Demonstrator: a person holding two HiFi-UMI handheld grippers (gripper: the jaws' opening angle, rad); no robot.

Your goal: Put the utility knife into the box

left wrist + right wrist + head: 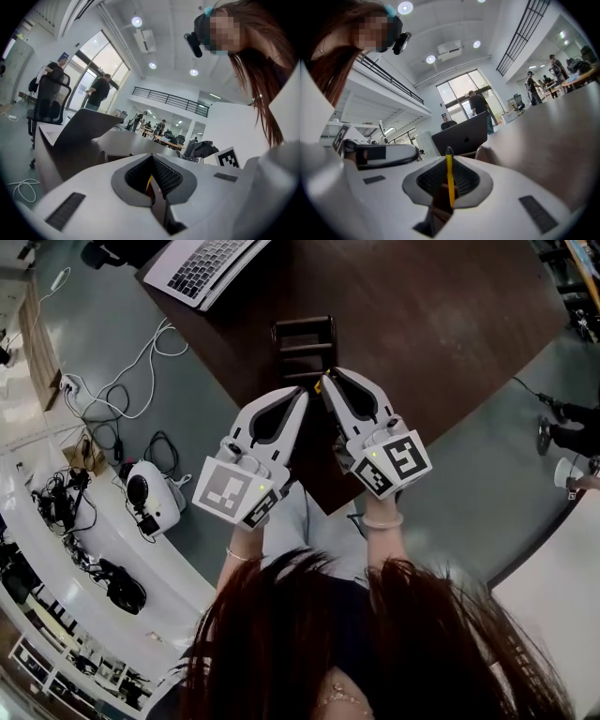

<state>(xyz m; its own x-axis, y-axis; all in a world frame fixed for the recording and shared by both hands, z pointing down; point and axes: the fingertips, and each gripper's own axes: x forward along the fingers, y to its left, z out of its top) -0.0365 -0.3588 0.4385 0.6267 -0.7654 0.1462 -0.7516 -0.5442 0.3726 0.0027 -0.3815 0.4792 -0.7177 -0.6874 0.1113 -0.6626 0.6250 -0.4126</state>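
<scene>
In the right gripper view the utility knife [449, 180] is a thin yellow strip with a dark tip, standing upright between the shut jaws of my right gripper [449, 183]. In the left gripper view a yellow sliver of the knife [148, 184] sits inside the closed jaws of my left gripper [153, 180]. In the head view the left gripper [302, 393] and right gripper [326, 381] are held tip to tip above the near part of the brown table [431, 324]. The dark open box [302, 341] stands just beyond the tips. The knife itself is hidden in the head view.
A laptop [202, 263] lies open at the table's far left corner, also visible behind the jaws as a dark lid [461, 136]. On the floor to the left are cables [122, 381] and a white device [155, 495]. People stand far off in the room.
</scene>
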